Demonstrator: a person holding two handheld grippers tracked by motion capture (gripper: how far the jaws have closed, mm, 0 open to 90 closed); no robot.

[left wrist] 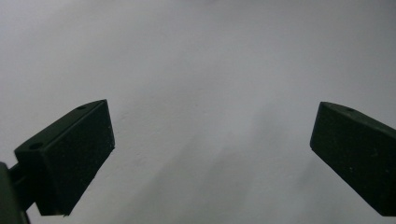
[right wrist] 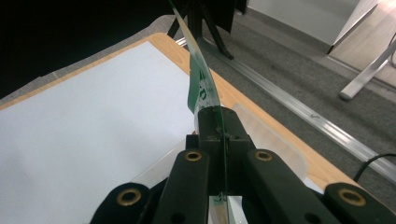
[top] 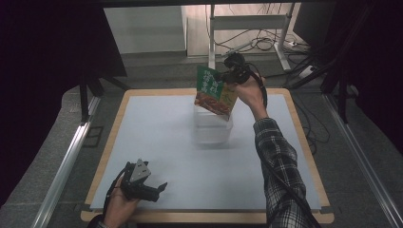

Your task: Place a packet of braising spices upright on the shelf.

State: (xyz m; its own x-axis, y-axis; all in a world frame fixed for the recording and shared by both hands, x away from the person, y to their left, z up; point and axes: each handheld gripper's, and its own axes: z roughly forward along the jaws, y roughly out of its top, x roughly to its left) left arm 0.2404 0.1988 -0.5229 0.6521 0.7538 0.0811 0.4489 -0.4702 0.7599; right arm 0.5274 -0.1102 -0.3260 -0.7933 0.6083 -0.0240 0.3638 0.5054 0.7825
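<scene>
I am holding a green food pouch (top: 213,91) printed with a reddish dish, right gripper (top: 227,77) jaws clamped on its edge, above the clear plastic container (top: 212,127) near the table's (top: 157,142) far edge; left gripper (top: 159,189) jaws are standing apart.

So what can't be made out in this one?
- Clear container, high view: the packet in the right gripper covers its far rim; contents unclear.
- Packet, right gripper view: edge-on, print unreadable; the jaws cover its lower part.
- Left gripper, high view: small and dark; its own view shows the jaws apart.
</scene>
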